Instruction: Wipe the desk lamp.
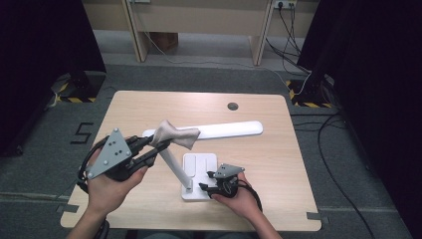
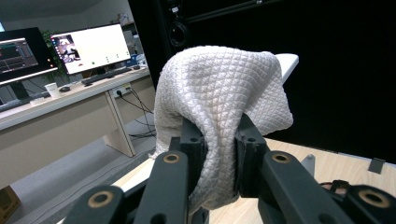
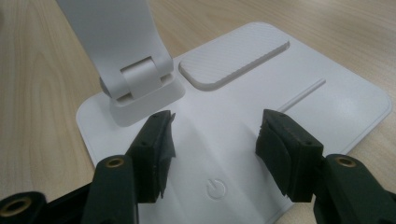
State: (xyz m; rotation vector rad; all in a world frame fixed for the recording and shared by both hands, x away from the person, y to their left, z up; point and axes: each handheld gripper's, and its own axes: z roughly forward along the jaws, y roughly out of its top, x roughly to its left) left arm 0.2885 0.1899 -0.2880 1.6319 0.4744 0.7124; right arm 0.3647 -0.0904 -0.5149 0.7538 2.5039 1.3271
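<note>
A white desk lamp stands on the table, its flat base [image 1: 205,162] near the front and its long head [image 1: 231,129] lying level above. A white quilted cloth [image 1: 175,134] is draped on the head's left end. My left gripper [image 1: 161,143] is shut on that cloth [image 2: 219,102], which bulges up between its jaws, with the lamp head [image 2: 288,60] behind it. My right gripper [image 1: 205,180] hovers open at the base's front edge. In the right gripper view its jaws [image 3: 215,133] straddle the base [image 3: 327,102] beside the arm's hinge [image 3: 140,79], just behind the power button [image 3: 215,189].
The wooden table [image 1: 144,107] has a cable hole [image 1: 233,106] at the back. Black curtains flank both sides, and cables run on the floor at right [image 1: 338,164]. A desk with monitors [image 2: 91,46] stands far off in the left gripper view.
</note>
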